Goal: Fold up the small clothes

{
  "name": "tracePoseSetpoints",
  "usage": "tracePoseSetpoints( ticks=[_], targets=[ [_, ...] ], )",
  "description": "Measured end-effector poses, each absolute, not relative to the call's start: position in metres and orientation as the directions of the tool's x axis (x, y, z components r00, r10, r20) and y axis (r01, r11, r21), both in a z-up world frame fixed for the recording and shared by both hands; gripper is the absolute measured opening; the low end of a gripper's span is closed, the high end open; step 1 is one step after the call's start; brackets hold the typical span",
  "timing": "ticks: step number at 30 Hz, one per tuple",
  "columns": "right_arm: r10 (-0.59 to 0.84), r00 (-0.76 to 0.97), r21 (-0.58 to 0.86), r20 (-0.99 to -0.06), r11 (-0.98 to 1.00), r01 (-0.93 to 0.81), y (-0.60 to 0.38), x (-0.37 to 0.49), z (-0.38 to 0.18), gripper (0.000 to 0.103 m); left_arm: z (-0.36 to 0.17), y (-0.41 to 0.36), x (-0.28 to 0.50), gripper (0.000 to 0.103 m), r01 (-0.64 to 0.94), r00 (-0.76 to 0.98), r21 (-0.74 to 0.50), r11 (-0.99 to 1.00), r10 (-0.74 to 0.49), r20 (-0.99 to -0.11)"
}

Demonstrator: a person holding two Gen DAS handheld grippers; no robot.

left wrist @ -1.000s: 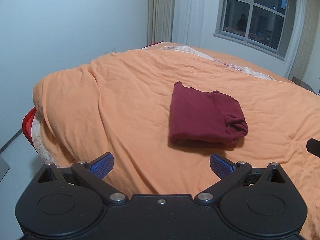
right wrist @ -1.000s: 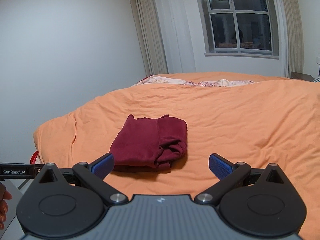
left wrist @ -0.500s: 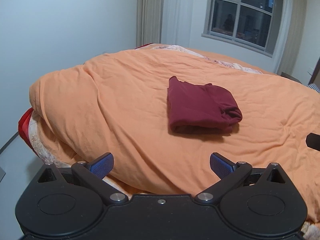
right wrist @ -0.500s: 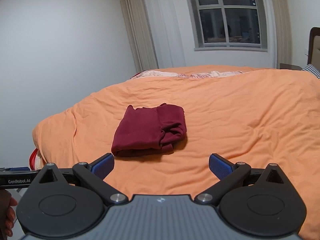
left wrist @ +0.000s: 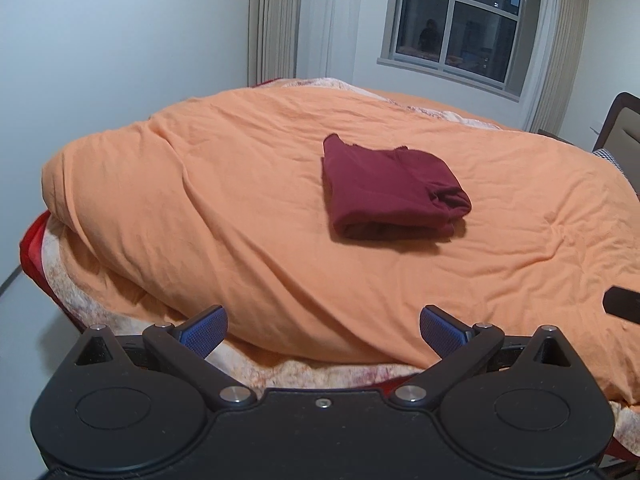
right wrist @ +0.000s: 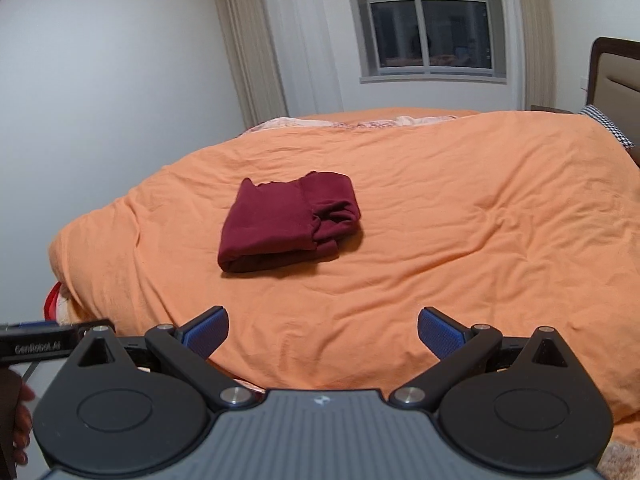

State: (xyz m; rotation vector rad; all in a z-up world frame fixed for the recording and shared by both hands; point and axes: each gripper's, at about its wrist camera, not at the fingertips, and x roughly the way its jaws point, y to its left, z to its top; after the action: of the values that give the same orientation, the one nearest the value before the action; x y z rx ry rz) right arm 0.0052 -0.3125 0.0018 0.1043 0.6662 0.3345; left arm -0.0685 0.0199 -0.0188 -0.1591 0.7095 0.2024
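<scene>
Left wrist: folded maroon garment (left wrist: 390, 190) lies on orange duvet (left wrist: 200, 208).

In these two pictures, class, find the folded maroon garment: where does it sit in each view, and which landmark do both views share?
Left wrist view: the garment lies right of centre on the orange duvet, beyond the open fingers.
Right wrist view: the garment lies left of centre on the duvet.
Shared landmark: the window on the far wall behind the bed.
</scene>
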Motion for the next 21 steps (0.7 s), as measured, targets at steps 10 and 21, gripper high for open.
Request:
tracePoseSetpoints(
  ticks=[10,21],
  targets=[
    [0.321,0.722,0.181,-0.612,0.946,-0.268,-0.306,0.003,-0.002,0.103,-0.025,0.022,-0.076,0.102,-0.230,0.739,-0.082,0.970,0.119,-0.663],
    [0.332,0.713,0.176,-0.617,0.942,-0.286,-0.300,0.005,-0.002,0.103,-0.024,0.025,-0.075,0.102,-0.239,0.737,-0.089,0.967,0.121,-0.665]
  ],
)
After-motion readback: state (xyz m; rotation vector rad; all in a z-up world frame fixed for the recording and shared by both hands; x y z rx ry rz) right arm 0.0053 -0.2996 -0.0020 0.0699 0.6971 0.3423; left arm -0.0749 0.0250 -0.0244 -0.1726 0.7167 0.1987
